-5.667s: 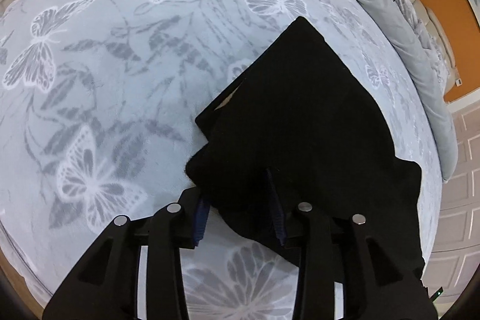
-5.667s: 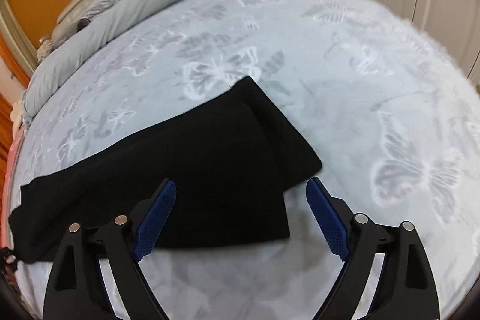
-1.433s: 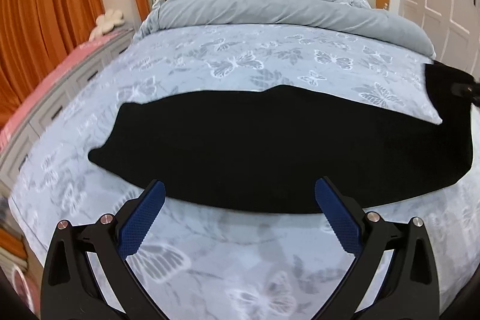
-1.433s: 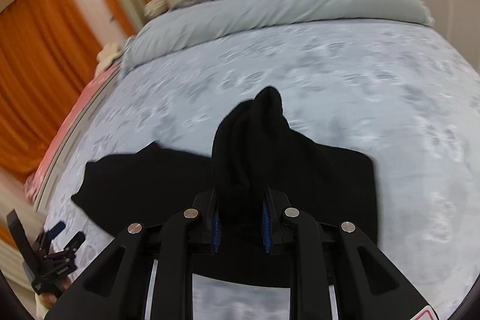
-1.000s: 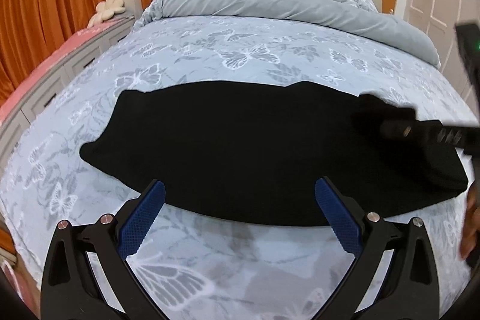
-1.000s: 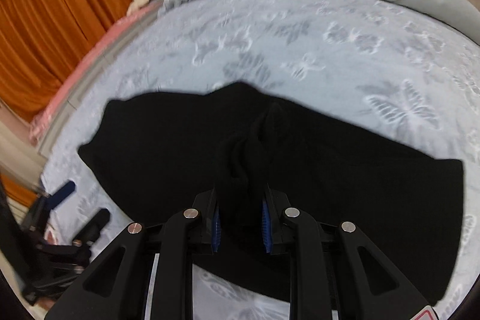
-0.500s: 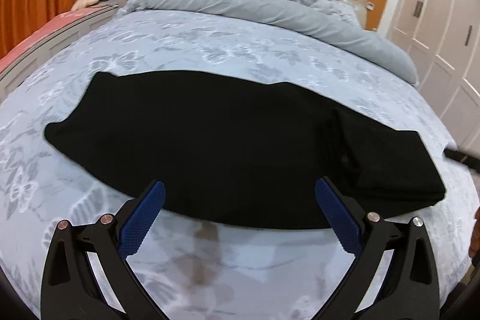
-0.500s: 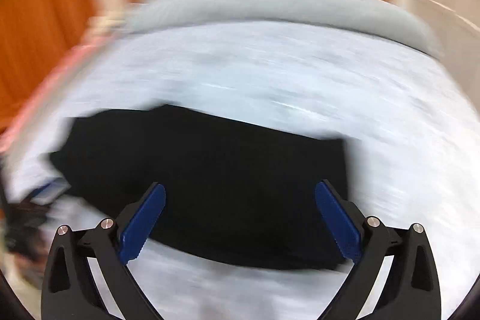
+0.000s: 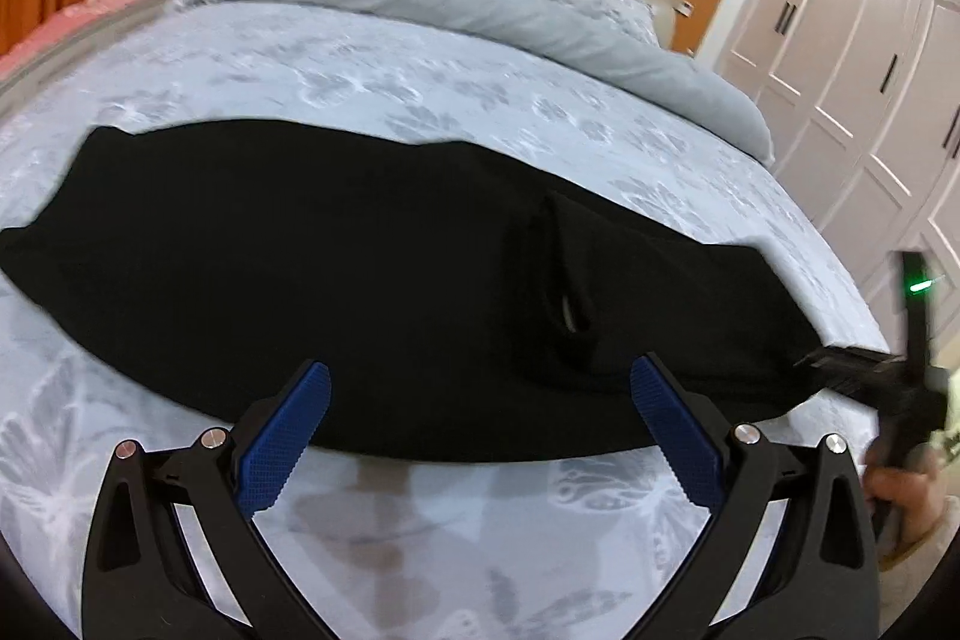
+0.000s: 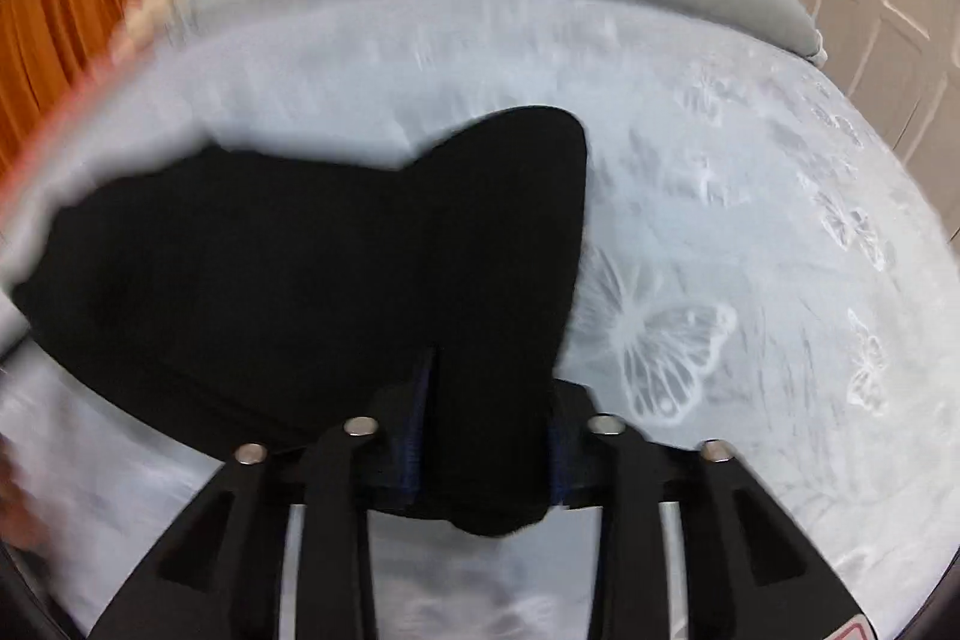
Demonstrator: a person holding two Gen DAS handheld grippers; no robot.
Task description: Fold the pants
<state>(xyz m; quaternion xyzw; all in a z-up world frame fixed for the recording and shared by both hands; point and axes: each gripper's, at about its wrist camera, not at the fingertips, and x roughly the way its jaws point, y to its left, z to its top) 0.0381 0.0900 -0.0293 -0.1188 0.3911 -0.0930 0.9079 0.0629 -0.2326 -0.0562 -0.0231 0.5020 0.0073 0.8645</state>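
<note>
Left gripper (image 9: 480,403): tipped downward toward the bed, jaws spread wide with nothing between the blue pads (image 9: 282,439); both pads hang just short of the near edge of the cloth.
Right gripper (image 10: 489,451): pitched steeply down, jaws narrow and closing, with a fold of black cloth bunched between them; the pads look to be pressing on it, though this view is blurred.
Right gripper from the left wrist view (image 9: 870,376): its black frame juts in from the right of the left jaws, tip at the right end of the cloth, a green light glowing on its upright part.
Person's hand (image 9: 906,490): low at the far right, wrapped around the right gripper's handle.
Black pants (image 9: 372,274): spread as a long band across the bed, ahead of the left jaws, running from far left to far right; the right end is doubled over itself, making a thicker layer ahead and right of the left jaws.
Pants at the right jaws (image 10: 312,280): the cloth fans away up and leftward from the pinched fold.
Bed (image 9: 480,550): pale blue butterfly-print cover under both grippers, bare between the left jaws.
Grey duvet (image 9: 480,4): rolled up along the far side, beyond the pants.
</note>
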